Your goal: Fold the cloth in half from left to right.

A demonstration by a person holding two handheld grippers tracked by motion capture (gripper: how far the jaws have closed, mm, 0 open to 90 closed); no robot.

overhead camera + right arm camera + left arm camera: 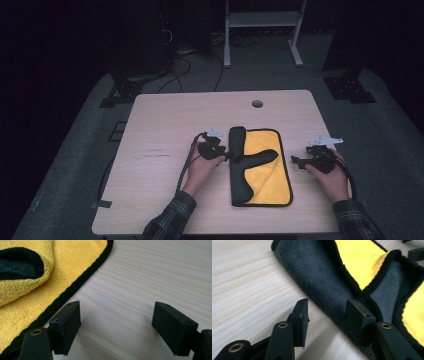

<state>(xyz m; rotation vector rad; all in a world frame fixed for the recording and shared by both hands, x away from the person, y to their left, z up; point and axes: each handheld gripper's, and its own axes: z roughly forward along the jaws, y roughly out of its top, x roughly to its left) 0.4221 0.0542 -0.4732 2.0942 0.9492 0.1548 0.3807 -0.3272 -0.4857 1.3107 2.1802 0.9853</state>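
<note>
Cloth (267, 172): soft, nubbly microfibre, yellow on one face and dark grey on the other, bound all round in a black hem. Lies flat on the table (165, 130), right of centre and nearer the near edge than the far one. Roughly rectangular with rounded corners, long axis running from near edge to far edge. Left side folded over onto the yellow, showing a long dark grey band; one dark flap pointing right across the middle of the yellow.

Table: pale wood-grain top, smooth and matt, rounded corners, a small round hole (257, 104) near the far edge.

Left gripper (223, 156): black, hard plastic with brass-coloured pivots, at the cloth's left fold. In the left gripper view, flat rubbery pads (302, 315) set apart, one over bare wood, the other resting on the grey pile at the fold edge; nothing pinched between them, so standing open.

Right gripper (296, 161): just off the cloth's right hem, over bare table. In the right gripper view, square black pads (67, 325) spread wide, only wood grain between them, holding nothing.
</note>
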